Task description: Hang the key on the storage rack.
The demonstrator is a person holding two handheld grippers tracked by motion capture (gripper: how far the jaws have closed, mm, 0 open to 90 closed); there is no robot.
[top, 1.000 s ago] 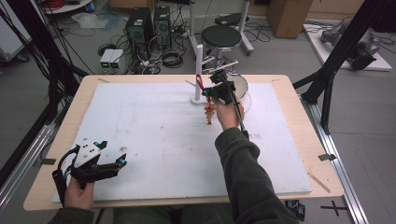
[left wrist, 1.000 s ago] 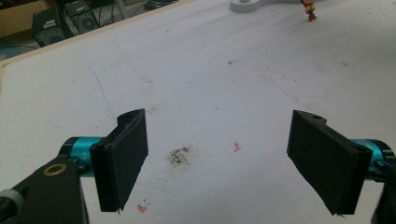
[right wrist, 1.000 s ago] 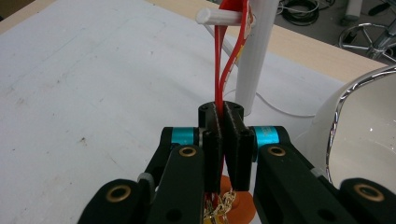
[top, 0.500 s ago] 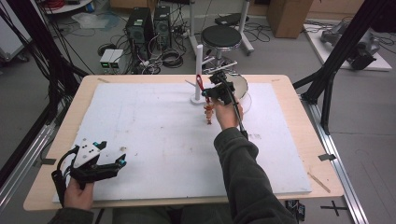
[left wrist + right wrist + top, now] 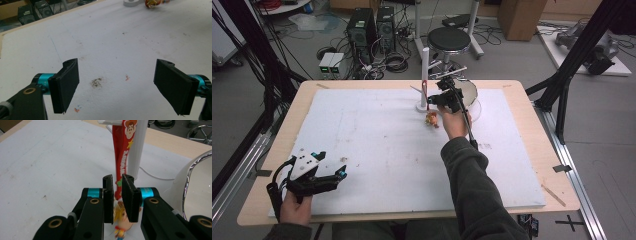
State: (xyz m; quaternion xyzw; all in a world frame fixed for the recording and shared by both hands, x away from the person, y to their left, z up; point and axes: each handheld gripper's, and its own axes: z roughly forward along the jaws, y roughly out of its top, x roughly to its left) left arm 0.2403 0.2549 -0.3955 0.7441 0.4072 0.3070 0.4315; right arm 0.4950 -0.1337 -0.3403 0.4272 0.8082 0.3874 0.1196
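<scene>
The right gripper sits near the far edge of the counter, its fingers having just been opening slightly, with the lower end of the red strap between them; whether the pads still press on it cannot be told. The strap hangs from the white stand, and the small figure lies on the counter just below. The left gripper rests near the front left corner, fingers wide open and empty.

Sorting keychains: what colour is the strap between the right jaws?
Red strap, clearest in the right gripper view.
</scene>
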